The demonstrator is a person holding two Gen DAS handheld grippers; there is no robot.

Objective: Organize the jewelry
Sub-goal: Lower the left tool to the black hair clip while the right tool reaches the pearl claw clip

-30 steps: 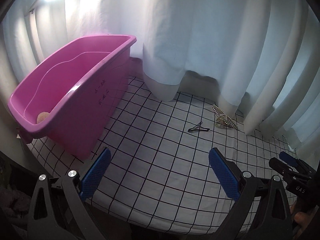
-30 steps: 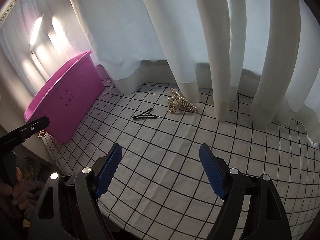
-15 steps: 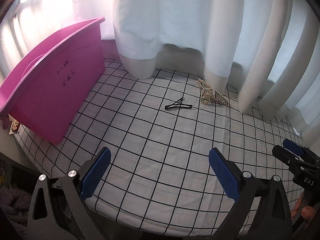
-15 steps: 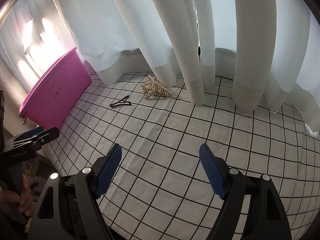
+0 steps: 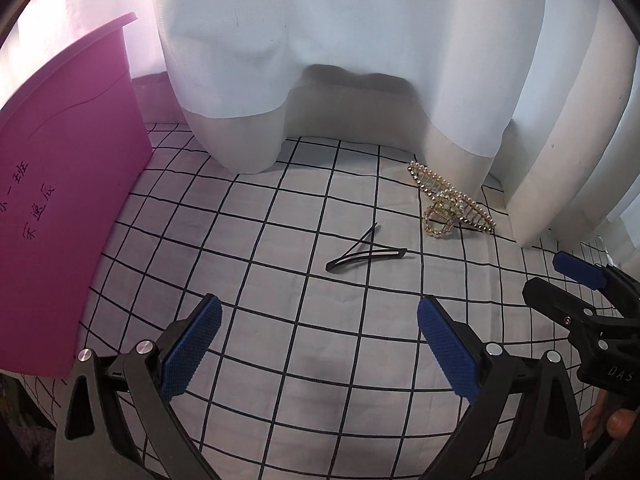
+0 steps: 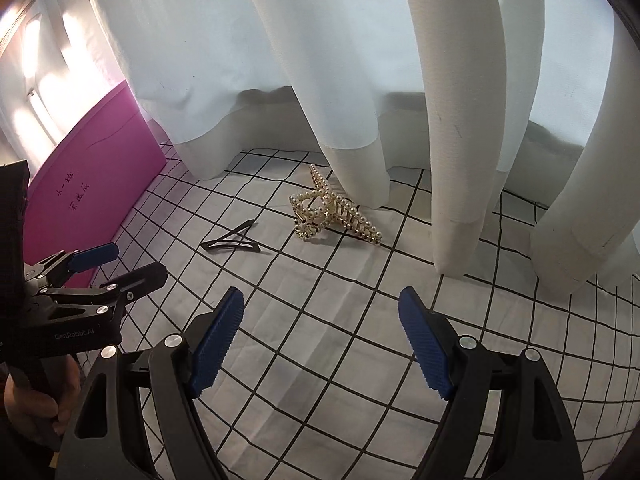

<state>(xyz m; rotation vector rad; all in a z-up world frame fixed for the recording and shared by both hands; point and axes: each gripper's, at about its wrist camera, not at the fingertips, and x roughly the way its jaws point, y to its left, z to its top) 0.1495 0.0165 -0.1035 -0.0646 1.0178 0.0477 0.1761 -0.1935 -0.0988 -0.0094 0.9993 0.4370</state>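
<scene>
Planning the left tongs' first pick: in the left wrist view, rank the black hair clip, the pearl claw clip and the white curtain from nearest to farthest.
From the left tongs:
1. black hair clip, straight ahead on the grid cloth.
2. pearl claw clip, ahead to the right.
3. white curtain, hanging at the back.

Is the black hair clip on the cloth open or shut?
Open. The black hair clip lies flat on the checked cloth, its two arms spread in a V, joined only at one end.

Two wrist fisheyes, low over the bench, facing the curtain.
Left view sits left of right; both share hairpin (image 5: 366, 254), pearl clip (image 6: 334, 212), bin (image 5: 68, 200).
</scene>
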